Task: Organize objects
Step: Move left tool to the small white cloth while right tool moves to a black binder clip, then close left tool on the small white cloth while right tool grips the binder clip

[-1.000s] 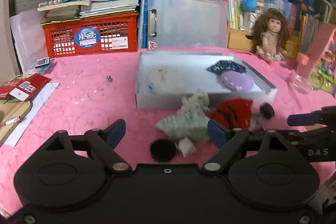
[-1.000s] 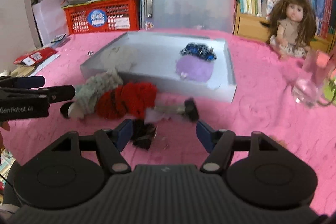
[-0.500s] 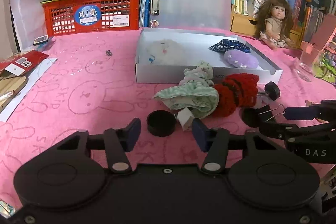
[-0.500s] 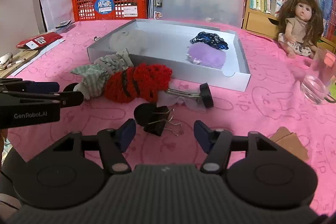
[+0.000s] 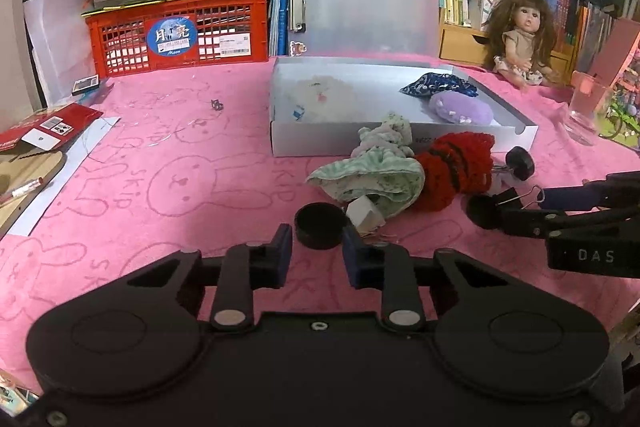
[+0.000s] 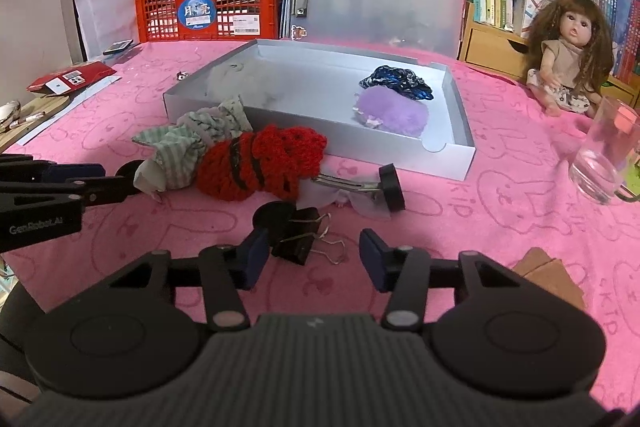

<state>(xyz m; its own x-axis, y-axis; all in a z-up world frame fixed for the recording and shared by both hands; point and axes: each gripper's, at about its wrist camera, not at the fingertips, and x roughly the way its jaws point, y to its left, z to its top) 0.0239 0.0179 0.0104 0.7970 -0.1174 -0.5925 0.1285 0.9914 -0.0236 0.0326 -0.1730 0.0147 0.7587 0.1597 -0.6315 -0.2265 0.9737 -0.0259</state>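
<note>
1. The left hand-held gripper point(image 5: 313, 250) is closing narrow around a black round cap point(image 5: 320, 230) on the pink desk point(image 5: 168, 163) — pad contact unclear.
2. The right hand-held gripper point(image 6: 314, 258) is closing too, half-wide, a black binder clip point(image 6: 301, 237) between its fingers — ungripped.
3. A grey tray point(image 6: 448, 157) is sitting behind.

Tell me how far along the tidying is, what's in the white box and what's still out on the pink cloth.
Partly done. The white box already holds a purple pouch, a dark blue item and a white fluffy piece. The left gripper has just been closing around the black cap; the right gripper, also closing, brackets the binder clip. The green cloth and red knit remain outside.
</note>
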